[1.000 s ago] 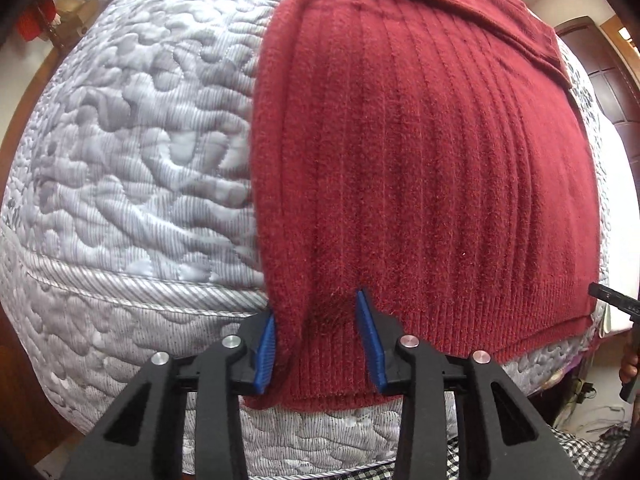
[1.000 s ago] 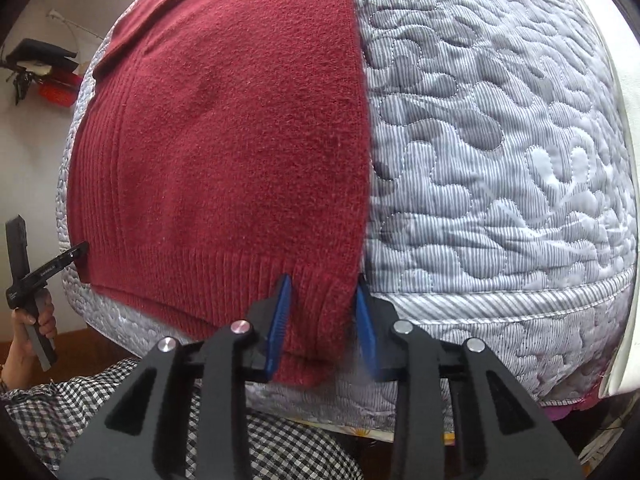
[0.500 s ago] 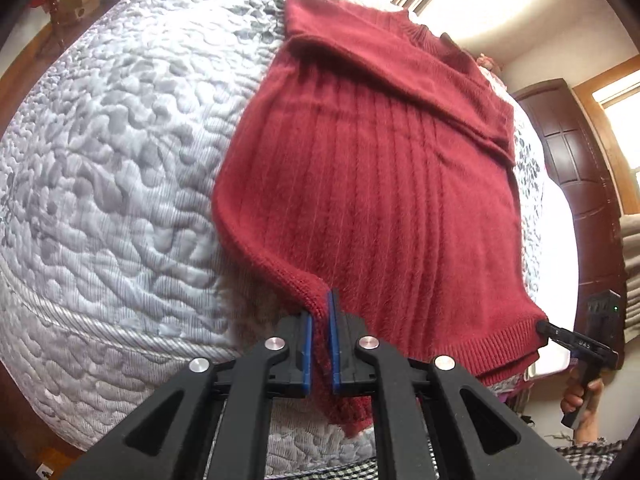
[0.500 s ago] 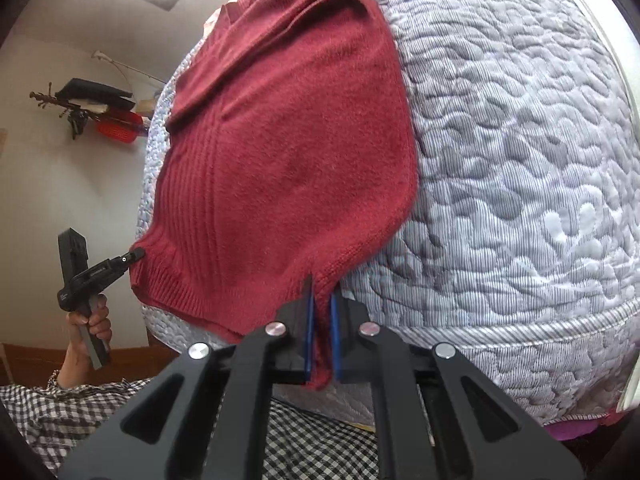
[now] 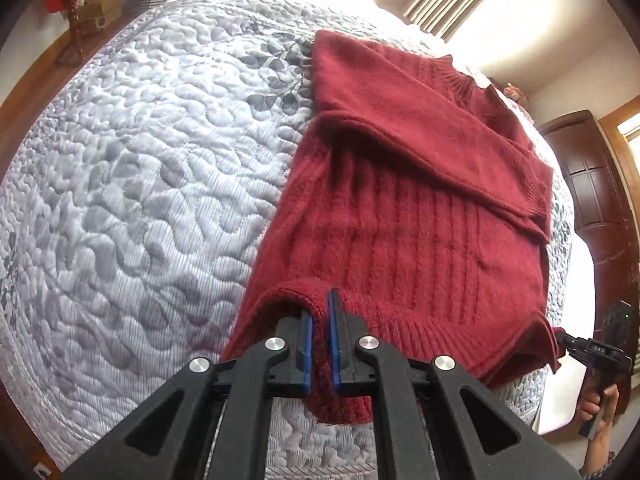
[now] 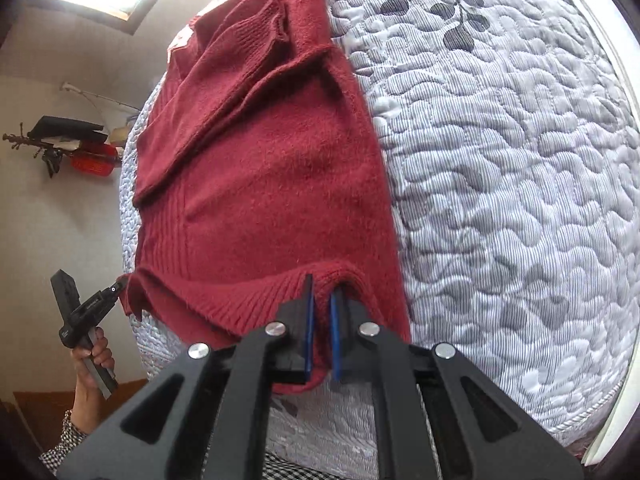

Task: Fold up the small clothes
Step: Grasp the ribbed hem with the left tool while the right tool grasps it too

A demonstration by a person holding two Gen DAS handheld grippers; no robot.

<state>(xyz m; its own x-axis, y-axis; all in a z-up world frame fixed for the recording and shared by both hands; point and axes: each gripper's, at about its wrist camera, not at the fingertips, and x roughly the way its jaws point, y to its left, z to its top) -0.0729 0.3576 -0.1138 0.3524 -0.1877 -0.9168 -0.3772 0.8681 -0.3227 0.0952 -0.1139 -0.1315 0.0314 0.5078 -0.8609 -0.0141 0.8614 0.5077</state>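
Red sweater (image 5: 404, 216) flat on quilted bed (image 5: 132, 184), sleeves already folded across chest. Left hand-held gripper (image 5: 319, 344) and right hand-held gripper (image 6: 321, 332) each pinched onto hem corner, hem lifted. Bottom-to-collar fold remaining, by my judgement.

Both wrist views face forward – close over the sweater (image 5: 400, 216); quilt (image 6: 520, 160) shared.

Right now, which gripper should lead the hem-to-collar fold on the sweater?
Neither clearly: left gripper and right gripper each clamp a hem corner of the red sweater, both lifted off the quilt. Probably move together.
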